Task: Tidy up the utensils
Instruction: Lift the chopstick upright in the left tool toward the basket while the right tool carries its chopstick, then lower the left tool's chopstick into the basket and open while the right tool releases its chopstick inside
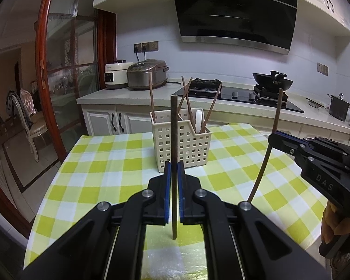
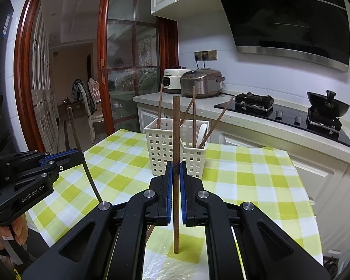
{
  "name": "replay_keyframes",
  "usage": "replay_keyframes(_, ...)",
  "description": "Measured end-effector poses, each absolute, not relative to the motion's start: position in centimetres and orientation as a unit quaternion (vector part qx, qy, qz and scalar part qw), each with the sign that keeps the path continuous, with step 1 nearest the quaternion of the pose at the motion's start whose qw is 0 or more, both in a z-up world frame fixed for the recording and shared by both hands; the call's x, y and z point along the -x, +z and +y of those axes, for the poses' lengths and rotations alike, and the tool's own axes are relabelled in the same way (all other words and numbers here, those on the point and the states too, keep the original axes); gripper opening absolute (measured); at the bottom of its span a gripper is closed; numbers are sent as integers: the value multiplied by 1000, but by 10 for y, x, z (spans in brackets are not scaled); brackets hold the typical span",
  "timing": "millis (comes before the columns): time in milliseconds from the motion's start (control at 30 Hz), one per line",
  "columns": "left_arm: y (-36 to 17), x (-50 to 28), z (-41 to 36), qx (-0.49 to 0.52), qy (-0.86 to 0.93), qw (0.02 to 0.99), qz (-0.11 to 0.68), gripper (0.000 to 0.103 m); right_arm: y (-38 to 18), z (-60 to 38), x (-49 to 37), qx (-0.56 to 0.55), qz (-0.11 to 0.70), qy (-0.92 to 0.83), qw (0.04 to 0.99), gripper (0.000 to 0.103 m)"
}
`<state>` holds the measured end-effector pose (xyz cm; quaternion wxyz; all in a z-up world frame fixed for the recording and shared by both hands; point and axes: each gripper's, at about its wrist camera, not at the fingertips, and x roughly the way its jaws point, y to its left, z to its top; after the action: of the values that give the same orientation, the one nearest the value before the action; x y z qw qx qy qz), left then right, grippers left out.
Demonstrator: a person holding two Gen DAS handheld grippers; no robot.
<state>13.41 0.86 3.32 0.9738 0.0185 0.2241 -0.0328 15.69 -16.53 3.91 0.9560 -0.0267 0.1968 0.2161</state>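
Observation:
A cream perforated utensil basket [image 1: 193,149] [image 2: 161,151] stands mid-table with several brown chopsticks and a white spoon [image 1: 199,120] [image 2: 201,131] in it. My left gripper [image 1: 174,164] is shut on a dark chopstick [image 1: 173,135], held upright just in front of the basket, its lower tip close to the cloth. My right gripper [image 2: 175,164] is shut on a brown chopstick [image 2: 176,128], also upright before the basket. Each gripper shows in the other's view: the right one [image 1: 271,140] at the right edge, the left one [image 2: 81,156] at the left edge, each with its chopstick.
The table wears a yellow-green checked cloth [image 1: 105,170] [image 2: 245,175]. Behind it runs a counter with two rice cookers [image 1: 147,73] [image 2: 200,82], a gas hob, a wok [image 1: 271,81] [image 2: 327,106] and a steel pot [image 1: 338,109]. A glass sliding door is at the left.

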Motion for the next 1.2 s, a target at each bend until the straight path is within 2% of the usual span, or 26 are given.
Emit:
replay_keyframes(400,63,-159,10,-22,-52,976,210,5,60,-163,-184,42,181,212,960,6)
replay_keyframes(967,175,-231,8,-48,-40,988,143,5,135,-162,-257,26,135,208,968,6)
replay_keyframes(1200,191,-278,7,-48,-29,989,136,5,152,-149,-288,31,114,209,971,6)
